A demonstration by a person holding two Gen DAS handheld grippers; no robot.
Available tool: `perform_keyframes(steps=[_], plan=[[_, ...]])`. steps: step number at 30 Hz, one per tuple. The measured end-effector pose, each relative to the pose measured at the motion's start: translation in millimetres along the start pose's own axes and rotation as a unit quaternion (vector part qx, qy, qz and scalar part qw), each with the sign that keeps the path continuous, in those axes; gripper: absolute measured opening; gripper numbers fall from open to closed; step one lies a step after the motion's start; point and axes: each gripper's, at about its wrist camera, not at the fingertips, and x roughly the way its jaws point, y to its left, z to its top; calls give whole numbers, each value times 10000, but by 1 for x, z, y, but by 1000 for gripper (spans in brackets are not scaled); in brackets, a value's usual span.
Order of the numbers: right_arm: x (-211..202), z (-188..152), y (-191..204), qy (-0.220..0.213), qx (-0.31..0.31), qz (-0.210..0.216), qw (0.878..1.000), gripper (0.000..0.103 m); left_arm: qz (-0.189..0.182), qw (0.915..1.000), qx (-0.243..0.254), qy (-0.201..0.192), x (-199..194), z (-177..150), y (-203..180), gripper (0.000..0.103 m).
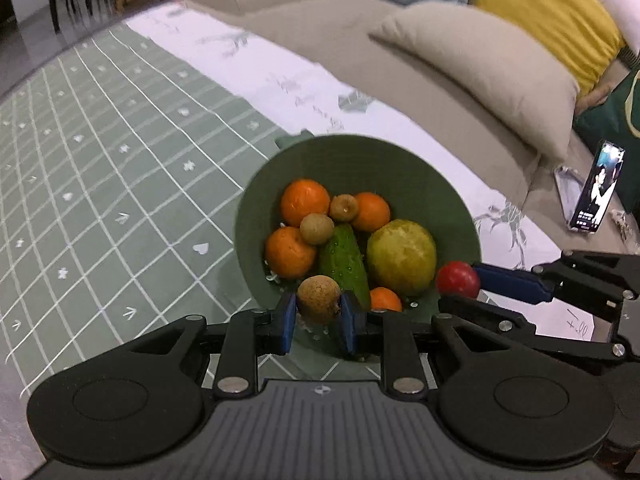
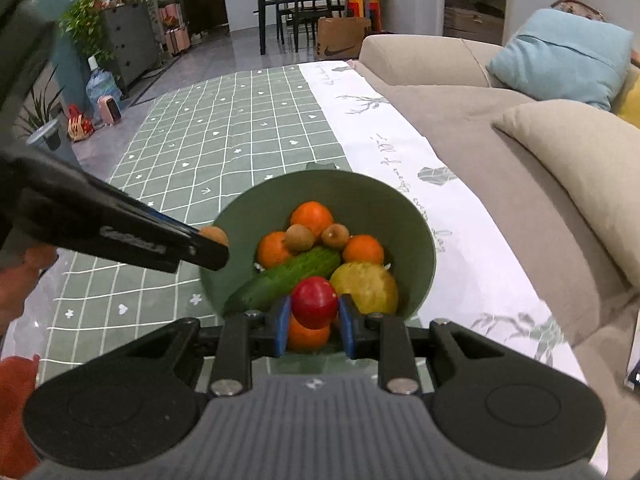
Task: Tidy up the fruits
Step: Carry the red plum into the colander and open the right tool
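We are seeing the green bowl (image 1: 416, 168) holding oranges (image 1: 304, 202), a cucumber (image 1: 344, 262) and longans (image 1: 317, 229). Left tongs (image 1: 319, 316) are gripping a brown longan (image 1: 318, 299); right tongs (image 2: 314, 322) are clamping a red fruit (image 2: 314, 302).

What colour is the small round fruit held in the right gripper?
Red, glossy; the small round fruit shows best in the right wrist view.

The green bowl (image 1: 256, 216) holds oranges (image 1: 304, 202), a cucumber (image 1: 344, 264), a yellow-green fruit (image 1: 401, 257) and brown longans (image 1: 317, 229). Above its near rim, one longan (image 1: 318, 299) and a red fruit (image 2: 314, 302) sit pinched between blue pads.
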Motion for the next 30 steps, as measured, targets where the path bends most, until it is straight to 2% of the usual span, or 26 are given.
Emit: perform_keyframes(steps=[9, 13, 17, 27, 29, 30], plan=[[27, 16, -11, 187, -188, 9, 9996, 22, 122, 9986, 73, 518, 37, 18, 6, 27], [36, 19, -15, 228, -175, 32, 9996, 22, 357, 9963, 244, 738, 47, 21, 5, 27], [41, 22, -14, 226, -246, 112, 9994, 22, 300, 9956, 203, 859, 53, 25, 7, 29], [48, 30, -15, 273, -311, 249, 9988, 22, 141, 9974, 157, 687, 48, 22, 13, 35], [51, 32, -15, 280, -324, 274, 9987, 22, 117, 9986, 67, 519, 39, 21, 16, 50], [53, 34, -15, 305, -345, 281, 9985, 22, 109, 9992, 15, 394, 34, 21, 18, 50]])
